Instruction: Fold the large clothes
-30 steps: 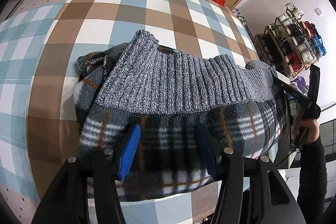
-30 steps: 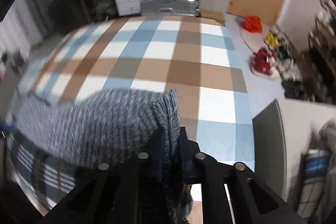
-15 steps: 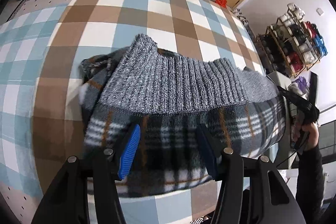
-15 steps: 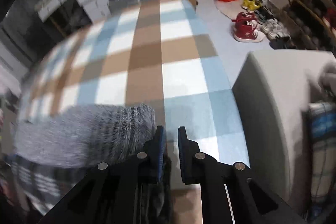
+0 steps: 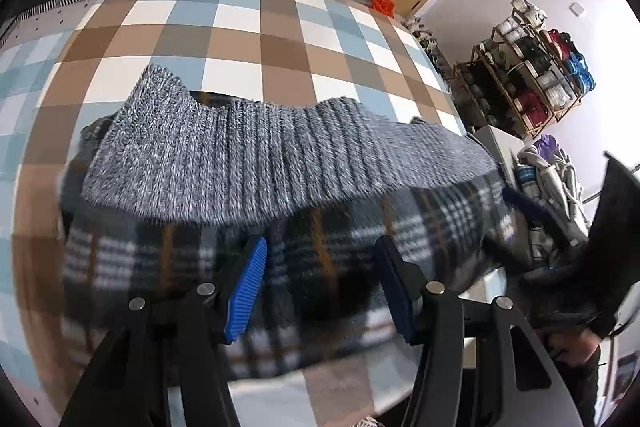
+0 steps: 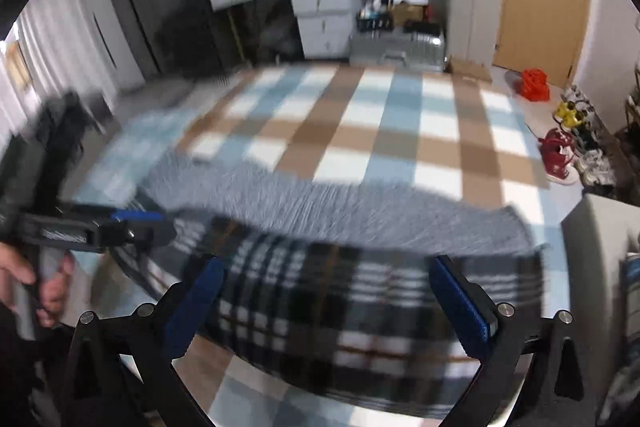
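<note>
1. Sweater (image 5: 256, 163), grey ribbed knit, lies spread across the plaid garment (image 5: 320, 267) on the checked bed (image 5: 240, 39), no longer pinched at its right corner.
2. Right gripper (image 6: 332, 307) has just been opening; its jaws now stand wide, nothing between the pads, where a second ago they were clamped on the knit edge.
3. It has swung back over the plaid, and its view is blurred.
4. Left gripper (image 5: 324, 287) hangs over the plaid, its jaws having just opened a touch further, gripping nothing.
</note>
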A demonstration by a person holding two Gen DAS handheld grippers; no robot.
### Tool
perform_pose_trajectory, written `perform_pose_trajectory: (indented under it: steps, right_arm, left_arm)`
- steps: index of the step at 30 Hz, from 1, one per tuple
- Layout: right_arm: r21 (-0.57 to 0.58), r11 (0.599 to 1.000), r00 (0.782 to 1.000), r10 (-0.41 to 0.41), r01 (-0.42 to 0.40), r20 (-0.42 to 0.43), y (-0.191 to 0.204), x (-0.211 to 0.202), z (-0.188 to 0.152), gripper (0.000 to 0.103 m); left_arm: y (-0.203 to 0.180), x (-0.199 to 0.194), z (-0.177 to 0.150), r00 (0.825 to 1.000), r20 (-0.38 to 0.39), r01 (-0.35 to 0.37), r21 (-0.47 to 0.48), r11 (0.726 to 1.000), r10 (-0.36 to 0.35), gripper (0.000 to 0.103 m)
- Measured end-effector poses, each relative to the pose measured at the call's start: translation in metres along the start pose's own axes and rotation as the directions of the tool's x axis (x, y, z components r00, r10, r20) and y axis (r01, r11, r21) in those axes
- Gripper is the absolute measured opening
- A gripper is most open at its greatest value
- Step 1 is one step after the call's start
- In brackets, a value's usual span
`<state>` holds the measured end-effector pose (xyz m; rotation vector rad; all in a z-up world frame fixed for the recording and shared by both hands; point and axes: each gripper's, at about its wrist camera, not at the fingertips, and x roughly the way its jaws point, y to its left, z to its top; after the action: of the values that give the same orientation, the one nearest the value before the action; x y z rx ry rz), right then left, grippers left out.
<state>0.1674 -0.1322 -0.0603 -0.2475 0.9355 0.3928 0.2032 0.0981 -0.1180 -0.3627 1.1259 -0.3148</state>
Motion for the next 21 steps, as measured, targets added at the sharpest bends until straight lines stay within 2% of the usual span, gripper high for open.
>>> perform_pose_trajectory:
  steps: [1,2,4,6,8,10,13,15,18,21]
  right_arm:
    - [-0.034,0.997,0.997,-0.070,0.068,-0.035,0.006,0.015,-0.006,0.103]
    - [-0.053,0.994,0.993,-0.098,0.095,-0.063,0.008,0.029,-0.012,0.103]
    - [-0.008,0.998,0.995,-0.067,0.067,-0.074,-0.004,0.049,-0.023,0.103]
    - [0.022,0.999,0.997,-0.043,0.044,-0.069,-0.016,0.053,-0.025,0.103]
    - [0.018,0.998,0.995,-0.065,0.066,-0.074,-0.015,0.055,-0.025,0.103]
    - [0.000,0.996,0.994,-0.086,0.086,-0.069,-0.010,0.055,-0.025,0.103]
    - [0.029,0.997,0.995,-0.072,0.074,-0.072,-0.011,0.041,-0.020,0.103]
    - [0.057,0.996,0.997,-0.074,0.075,-0.015,-0.008,0.017,-0.013,0.103]
    - [0.072,0.997,0.994,0.014,-0.022,0.113,0.008,-0.021,-0.007,0.103]
    - [-0.018,1.000,0.995,-0.012,0.014,0.096,0.045,-0.024,0.004,0.103]
  left_arm:
    - [0.010,0.007,0.001,1.000,-0.003,-0.009,-0.020,1.000,0.009,0.058]
    - [0.022,0.013,0.003,1.000,-0.018,0.007,-0.058,0.998,-0.009,0.056]
    - [0.030,0.012,0.003,0.999,-0.013,0.038,-0.081,0.996,-0.039,0.049]
    - [0.024,0.009,0.000,1.000,-0.013,0.021,-0.037,0.999,-0.022,0.049]
    - [0.016,0.010,-0.002,1.000,-0.007,-0.019,0.026,0.999,0.019,0.049]
    - [0.015,0.008,-0.001,1.000,-0.010,-0.024,0.017,1.000,0.025,0.049]
    - [0.006,-0.006,0.000,0.999,-0.020,-0.032,0.000,0.999,0.032,0.049]
    - [-0.004,-0.019,-0.006,0.998,-0.008,-0.061,0.036,0.998,0.061,0.049]
    - [-0.016,-0.040,-0.019,0.999,0.025,-0.030,0.066,0.997,0.028,0.049]
    - [-0.009,-0.046,-0.034,0.997,0.048,-0.062,0.051,0.997,0.059,0.060]
